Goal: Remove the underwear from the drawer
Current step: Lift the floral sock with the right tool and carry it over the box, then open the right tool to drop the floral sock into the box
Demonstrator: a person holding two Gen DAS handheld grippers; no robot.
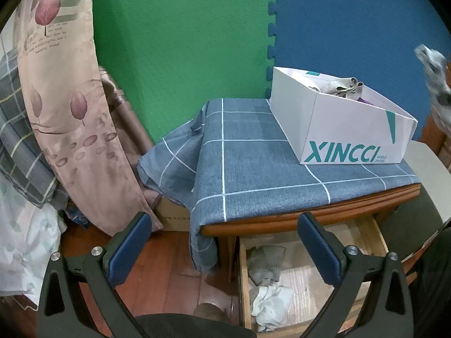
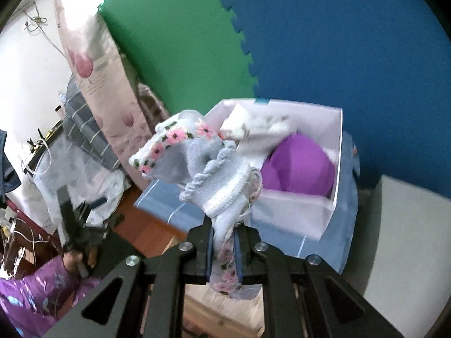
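My right gripper (image 2: 224, 232) is shut on a pale blue knitted garment (image 2: 203, 163) with a pink flower trim, held up in the air in front of the white box (image 2: 298, 214); it shows blurred at the right edge of the left wrist view (image 1: 435, 84). My left gripper (image 1: 225, 225) is open and empty above the open wooden drawer (image 1: 243, 290). In the drawer lie a grey garment (image 1: 266, 262) and a white garment (image 1: 270, 304).
The white XINCCI box (image 1: 335, 132) stands on the nightstand's blue checked cloth (image 1: 242, 169) and holds a purple garment (image 2: 298, 166) and light folded pieces (image 2: 253, 129). A floral curtain (image 1: 64, 112) and bedding hang at the left. Green and blue foam mats cover the wall.
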